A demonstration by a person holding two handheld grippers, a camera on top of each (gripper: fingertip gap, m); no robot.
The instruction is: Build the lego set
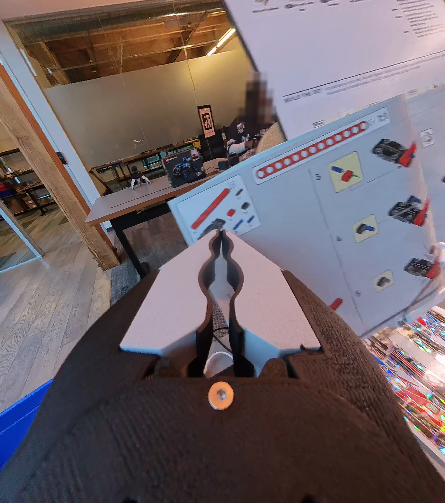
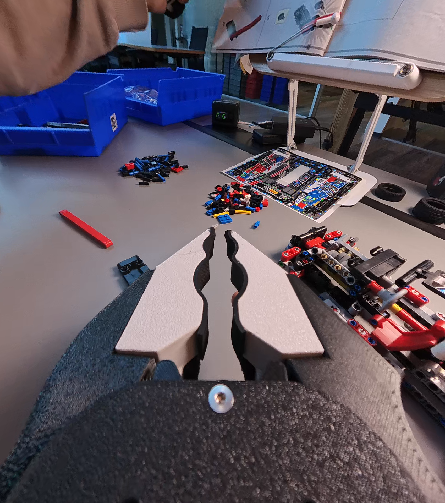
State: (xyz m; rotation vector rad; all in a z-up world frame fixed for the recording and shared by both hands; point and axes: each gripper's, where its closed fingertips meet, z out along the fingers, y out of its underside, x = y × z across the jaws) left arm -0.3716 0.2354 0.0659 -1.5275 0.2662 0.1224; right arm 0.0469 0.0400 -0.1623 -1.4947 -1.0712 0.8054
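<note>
Your left tool is raised off the table and points at the instruction booklet on its stand; the two tips touch each other and hold nothing. Far behind the booklet, on the left, a set box stands on another table.

Your right tool is low over the grey table, with a narrow gap between the tips and nothing inside it. Just to its right lies the half-built lego car, red, black and grey, resting on the table. To the left of the tool lies a long red beam, and nearer to you a black connector piece is partly hidden by the tool body. Beyond the tips you have a mixed pile of small parts, with one blue pin apart from it. Farther left is a second pile of black and blue pins. A sticker sheet lies at the foot of the booklet stand. Two blue bins stand far left, and black tyres lie at far right.
</note>
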